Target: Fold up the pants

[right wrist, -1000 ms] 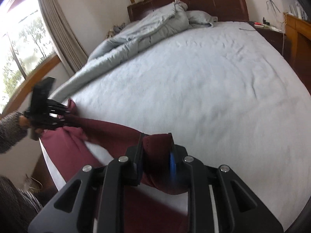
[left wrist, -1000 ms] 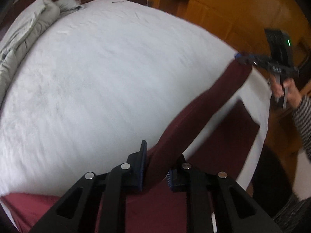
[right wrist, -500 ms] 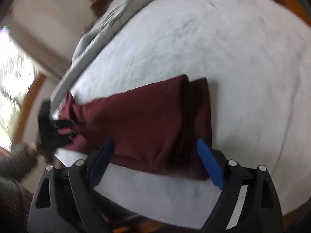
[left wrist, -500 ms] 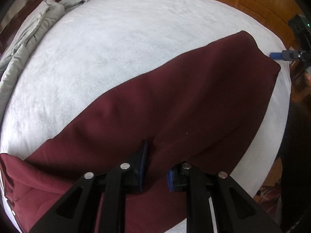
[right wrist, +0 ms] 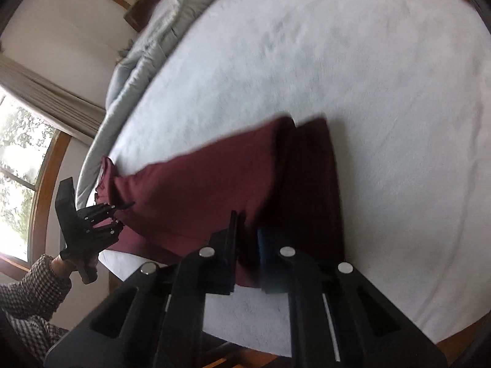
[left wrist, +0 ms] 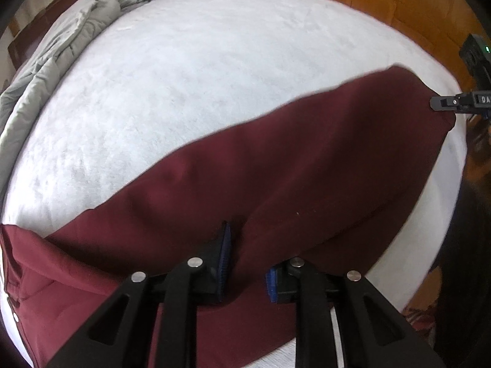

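While both claws pinch them, maroon pants (left wrist: 307,165) lie folded lengthwise.

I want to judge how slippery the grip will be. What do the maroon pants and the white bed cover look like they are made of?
The pants look like a soft matte woven or knit fabric: no sheen, gentle rounded folds. The bed cover looks like a fuzzy, plush or terry-like textile, with a napped, mottled surface. Exact fibre cannot be told.
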A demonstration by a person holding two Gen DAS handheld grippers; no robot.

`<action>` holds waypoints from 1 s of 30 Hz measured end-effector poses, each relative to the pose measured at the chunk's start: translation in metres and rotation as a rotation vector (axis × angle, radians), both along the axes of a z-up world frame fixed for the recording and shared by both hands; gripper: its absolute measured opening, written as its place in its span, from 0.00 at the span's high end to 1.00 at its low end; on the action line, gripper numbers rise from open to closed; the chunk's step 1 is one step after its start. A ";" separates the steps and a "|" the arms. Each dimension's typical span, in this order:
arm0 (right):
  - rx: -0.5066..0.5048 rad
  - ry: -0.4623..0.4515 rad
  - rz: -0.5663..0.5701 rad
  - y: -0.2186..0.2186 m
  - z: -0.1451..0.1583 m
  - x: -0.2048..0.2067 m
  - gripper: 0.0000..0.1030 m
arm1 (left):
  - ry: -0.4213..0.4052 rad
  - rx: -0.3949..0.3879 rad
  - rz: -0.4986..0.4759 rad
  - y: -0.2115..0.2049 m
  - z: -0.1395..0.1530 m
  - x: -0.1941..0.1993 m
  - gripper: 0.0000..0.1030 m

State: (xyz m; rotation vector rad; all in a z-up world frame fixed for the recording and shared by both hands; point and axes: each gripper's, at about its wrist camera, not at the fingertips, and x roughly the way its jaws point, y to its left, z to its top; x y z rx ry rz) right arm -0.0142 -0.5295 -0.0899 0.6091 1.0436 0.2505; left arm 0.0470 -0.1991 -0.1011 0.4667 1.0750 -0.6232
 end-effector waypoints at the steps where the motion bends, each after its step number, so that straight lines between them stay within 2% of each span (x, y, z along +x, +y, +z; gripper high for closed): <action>1: -0.007 -0.018 -0.004 -0.005 0.006 -0.004 0.91 | -0.017 -0.025 0.001 -0.001 0.007 -0.003 0.80; 3: -0.027 -0.048 -0.024 -0.011 0.023 -0.011 0.91 | -0.036 -0.049 -0.008 -0.002 0.020 -0.010 0.80; 5: -0.097 -0.026 -0.016 -0.012 0.023 -0.012 0.91 | -0.034 -0.048 -0.013 -0.007 0.022 -0.019 0.80; 6: -0.154 0.019 -0.008 -0.008 0.015 -0.010 0.91 | -0.024 -0.038 -0.016 -0.013 0.018 -0.021 0.80; 9: -0.245 0.149 0.009 0.004 -0.016 -0.003 0.91 | 0.011 0.013 -0.014 -0.020 -0.011 -0.026 0.80; 11: -0.261 0.143 -0.007 0.007 -0.015 -0.001 0.90 | 0.000 0.013 0.004 -0.019 -0.023 -0.029 0.80; 13: -0.272 0.142 -0.030 0.008 -0.008 -0.001 0.79 | -0.013 0.003 0.014 -0.018 -0.024 -0.027 0.80; 14: -0.316 0.141 -0.040 0.012 0.000 0.000 0.77 | -0.001 -0.017 0.040 -0.016 -0.021 -0.023 0.76; 15: -0.358 0.133 -0.048 0.016 0.008 0.000 0.66 | 0.006 -0.032 0.062 -0.015 -0.017 -0.024 0.71; 16: -0.385 0.120 -0.054 0.020 0.014 -0.002 0.52 | 0.015 -0.042 0.071 -0.012 -0.014 -0.023 0.60; 17: -0.407 0.088 -0.064 0.026 0.026 -0.004 0.52 | 0.024 -0.050 0.088 -0.009 -0.008 -0.022 0.45; 19: -0.401 0.044 -0.060 0.039 0.039 -0.006 0.53 | 0.014 -0.073 0.122 0.000 0.004 -0.024 0.29; 21: -0.369 -0.017 -0.016 0.065 0.054 0.004 0.55 | 0.021 -0.119 0.160 0.018 0.016 -0.024 0.25; 23: -0.231 -0.059 0.068 0.104 0.058 0.020 0.55 | 0.027 -0.159 0.238 0.042 0.027 -0.021 0.20; 25: -0.164 -0.053 0.156 0.143 0.050 0.036 0.58 | 0.038 -0.193 0.357 0.077 0.038 -0.015 0.19; 28: -0.150 -0.015 0.219 0.183 0.031 0.054 0.59 | 0.072 -0.193 0.565 0.134 0.044 0.010 0.19; 30: -0.145 0.051 0.251 0.207 0.010 0.064 0.59 | 0.096 -0.194 0.713 0.172 0.045 0.031 0.20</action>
